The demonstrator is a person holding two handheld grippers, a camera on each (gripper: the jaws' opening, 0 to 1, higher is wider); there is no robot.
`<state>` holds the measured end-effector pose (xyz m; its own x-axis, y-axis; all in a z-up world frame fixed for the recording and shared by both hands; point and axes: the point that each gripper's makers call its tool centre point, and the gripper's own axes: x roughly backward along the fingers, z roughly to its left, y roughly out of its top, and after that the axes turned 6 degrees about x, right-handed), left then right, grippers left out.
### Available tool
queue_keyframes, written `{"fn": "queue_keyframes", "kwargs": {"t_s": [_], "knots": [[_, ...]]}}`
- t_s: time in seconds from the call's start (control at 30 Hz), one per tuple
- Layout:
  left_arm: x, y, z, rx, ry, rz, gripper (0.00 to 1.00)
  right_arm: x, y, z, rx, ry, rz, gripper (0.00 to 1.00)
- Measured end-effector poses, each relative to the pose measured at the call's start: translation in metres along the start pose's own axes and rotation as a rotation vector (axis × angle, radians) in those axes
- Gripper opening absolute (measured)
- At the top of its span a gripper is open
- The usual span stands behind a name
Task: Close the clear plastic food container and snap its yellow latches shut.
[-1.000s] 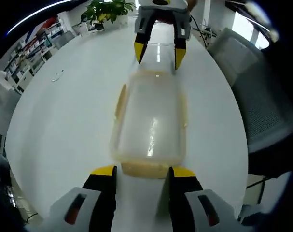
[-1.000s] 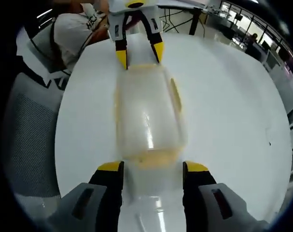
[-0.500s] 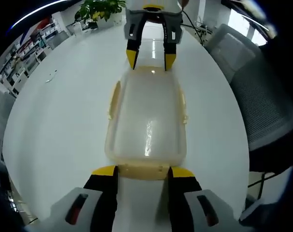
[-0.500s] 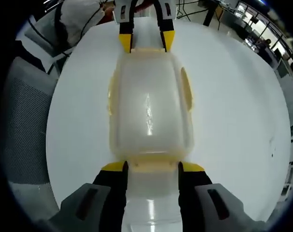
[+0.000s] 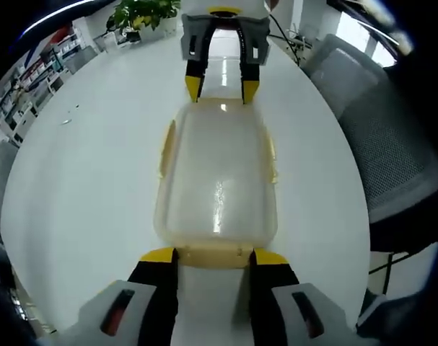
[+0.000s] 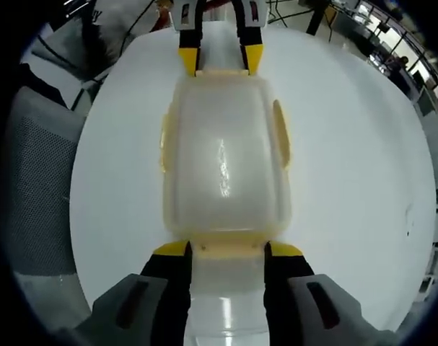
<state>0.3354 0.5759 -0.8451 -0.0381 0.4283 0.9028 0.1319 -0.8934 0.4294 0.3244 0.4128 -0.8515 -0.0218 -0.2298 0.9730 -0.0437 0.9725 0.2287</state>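
Observation:
The clear plastic container (image 5: 215,180) lies lengthwise on the white table with its lid on. Yellow latches (image 5: 164,148) run along its long sides and stand out from the wall. My left gripper (image 5: 213,257) is open, its yellow tips touching the container's near end on either side of the end latch (image 5: 213,252). My right gripper (image 5: 221,88) is at the far end. In the right gripper view the container (image 6: 224,158) lies the same way. There my right gripper (image 6: 227,249) is open astride its end latch (image 6: 226,247), and the left gripper (image 6: 220,61) is opposite.
The round white table (image 5: 81,187) has bare room on both sides of the container. A grey mesh chair (image 5: 392,158) stands at its edge, and a potted plant (image 5: 139,13) at the far side. A person in a white shirt (image 6: 117,29) sits behind the left gripper.
Both grippers have closed in on the container's two ends, and their tips now touch the end latches. The container looks steadier and flatter on the table.

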Motion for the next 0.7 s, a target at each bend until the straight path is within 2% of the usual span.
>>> {"fn": "queue_keyframes", "kwargs": {"t_s": [0.27,0.37,0.43,0.57,0.7], "knots": [[0.001,0.000,-0.001,-0.003,0.009,-0.025,0.32,0.001,0.000,0.000,0.003,-0.004,-0.016,0.35],[0.002,0.001,-0.001,-0.007,0.025,-0.004,0.32,0.003,0.000,0.000,0.004,-0.021,-0.056,0.35],[0.003,0.002,-0.004,-0.001,0.021,0.000,0.32,0.004,0.000,0.003,0.006,-0.017,-0.054,0.35],[0.012,0.005,-0.005,-0.006,0.032,0.003,0.32,0.010,0.002,0.005,0.008,-0.016,-0.064,0.35],[0.024,0.005,-0.004,0.015,0.049,0.008,0.32,0.021,0.010,0.000,0.010,-0.020,-0.114,0.35]]}}
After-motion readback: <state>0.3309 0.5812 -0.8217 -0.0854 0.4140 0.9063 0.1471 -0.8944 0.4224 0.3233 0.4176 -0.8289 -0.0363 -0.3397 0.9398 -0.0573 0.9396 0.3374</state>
